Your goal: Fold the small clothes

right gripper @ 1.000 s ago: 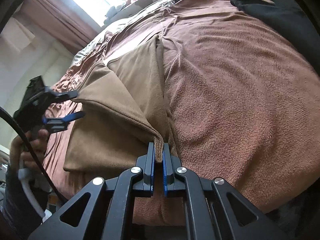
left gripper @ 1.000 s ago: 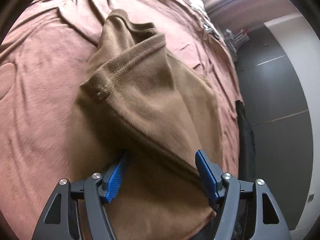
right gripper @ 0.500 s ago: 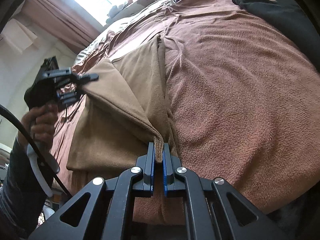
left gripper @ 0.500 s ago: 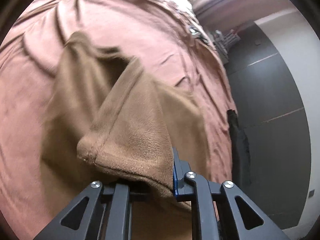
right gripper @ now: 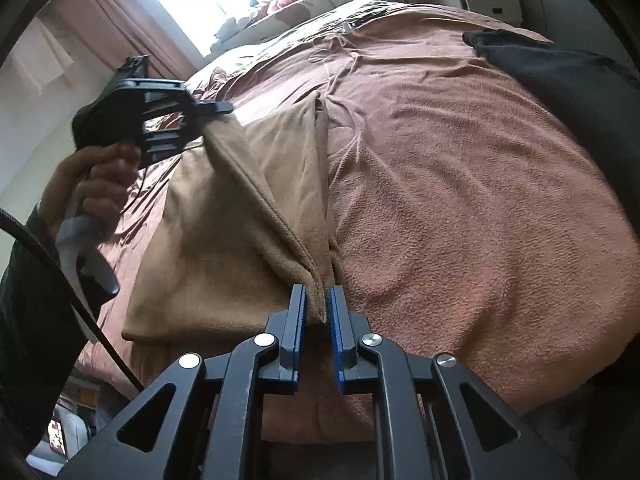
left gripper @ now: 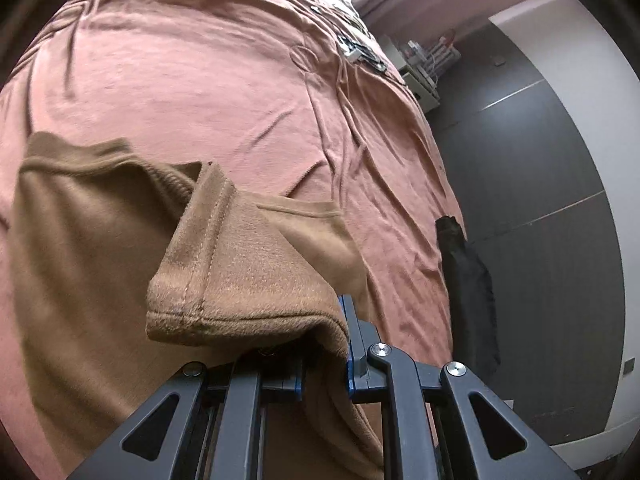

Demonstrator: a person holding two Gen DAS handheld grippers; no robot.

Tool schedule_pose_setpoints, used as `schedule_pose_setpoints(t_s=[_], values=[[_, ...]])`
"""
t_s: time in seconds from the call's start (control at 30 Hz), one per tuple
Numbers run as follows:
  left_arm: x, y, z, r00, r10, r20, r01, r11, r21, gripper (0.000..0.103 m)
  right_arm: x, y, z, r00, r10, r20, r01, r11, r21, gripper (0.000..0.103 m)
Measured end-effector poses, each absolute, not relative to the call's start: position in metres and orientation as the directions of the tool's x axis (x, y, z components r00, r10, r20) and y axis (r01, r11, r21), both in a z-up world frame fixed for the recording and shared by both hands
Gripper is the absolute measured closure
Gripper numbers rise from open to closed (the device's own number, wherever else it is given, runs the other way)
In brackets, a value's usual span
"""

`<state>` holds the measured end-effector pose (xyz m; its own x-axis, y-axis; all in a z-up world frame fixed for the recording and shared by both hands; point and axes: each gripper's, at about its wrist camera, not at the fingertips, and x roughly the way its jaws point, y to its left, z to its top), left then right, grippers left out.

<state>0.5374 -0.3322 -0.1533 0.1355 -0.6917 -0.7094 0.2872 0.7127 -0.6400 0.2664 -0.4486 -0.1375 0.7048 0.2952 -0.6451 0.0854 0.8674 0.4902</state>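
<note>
Lay spread on a rust-brown bedspread (right gripper: 460,184): a tan fleece garment (right gripper: 208,240), flat for the most part, one corner lifted clear of the bed.

Left gripper (left gripper: 322,344), seen from its own camera: clamped on a thick fold of that tan fleece, blue pad of the right finger (left gripper: 347,332) pressed against the cloth, left finger buried under the draped hem. Hung over and in front of the jaws, a stitched hem, bunched to the left of the claw. Spread flat on the bedspread (left gripper: 208,72) farther left and beyond, the rest of the garment (left gripper: 80,248).

Same gripper from the right wrist view (right gripper: 218,109): raised at the far left of the bed, gripped by a person's hand (right gripper: 96,184), a taut ridge of fleece running from its tip down toward the near edge.

Right gripper (right gripper: 316,308): low at the near edge of the bed, jaws opening, narrow gaps showing either side of the garment's near corner. Stood between the blue pads, that corner, no longer pinched by them. Lay to the left of this claw, the flat bulk of the garment; to the right, bare bedspread.

Draped at the far right edge of the bed: a dark garment (right gripper: 560,76). Same dark cloth (left gripper: 468,288) hanging off the bed's right side in the left wrist view.
</note>
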Motion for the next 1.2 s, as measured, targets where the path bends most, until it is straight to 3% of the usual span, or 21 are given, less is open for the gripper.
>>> schedule_pose_setpoints(t_s=[0.47, 0.67, 1.2], values=[[0.564, -0.384, -0.181, 0.089, -0.624, -0.776, 0.310, 0.758, -0.574, 0.085, 0.276, -0.457, -0.156, 0.680, 0.343, -0.648, 0.086, 0.840, 0.535, 0.093], [0.570, -0.403, -0.169, 0.142, -0.632, -0.762, 0.372, 0.747, -0.550, 0.062, 0.280, -0.460, -0.161, 0.673, 0.359, -0.646, 0.091, 0.827, 0.554, 0.093], [0.549, -0.347, -0.148, 0.173, -0.578, -0.797, 0.368, 0.789, -0.492, 0.058, 0.275, -0.464, -0.162, 0.682, 0.362, -0.636, 0.088, 0.822, 0.562, 0.097]])
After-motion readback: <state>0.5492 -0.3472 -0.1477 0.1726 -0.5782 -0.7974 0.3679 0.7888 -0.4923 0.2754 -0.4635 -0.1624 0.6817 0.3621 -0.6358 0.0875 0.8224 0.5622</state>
